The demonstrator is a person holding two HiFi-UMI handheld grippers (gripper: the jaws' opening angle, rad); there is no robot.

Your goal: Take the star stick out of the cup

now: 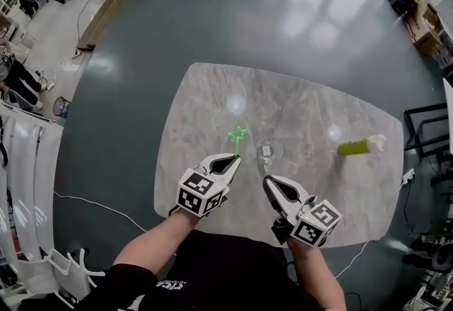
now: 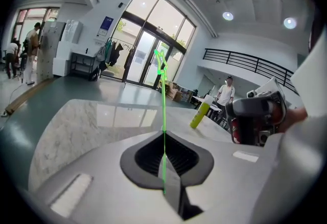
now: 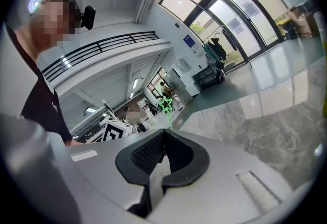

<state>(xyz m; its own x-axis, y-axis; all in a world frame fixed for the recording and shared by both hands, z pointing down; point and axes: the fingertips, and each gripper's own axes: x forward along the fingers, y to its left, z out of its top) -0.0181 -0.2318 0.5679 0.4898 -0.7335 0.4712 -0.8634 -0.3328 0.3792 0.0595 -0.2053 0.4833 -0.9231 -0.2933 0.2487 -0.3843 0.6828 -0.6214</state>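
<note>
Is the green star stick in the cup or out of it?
Out. The left claw pinches the star stick and holds it up beside the clear cup, not inside it.

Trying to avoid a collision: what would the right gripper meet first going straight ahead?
Probably the star stick in the left gripper, which stands dead ahead of the right gripper's shut jaws; the cup sits off-line.

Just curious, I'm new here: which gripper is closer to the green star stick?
Left. The left gripper grips the star stick by its stem; the right gripper is apart, to its right, near the cup.
</note>
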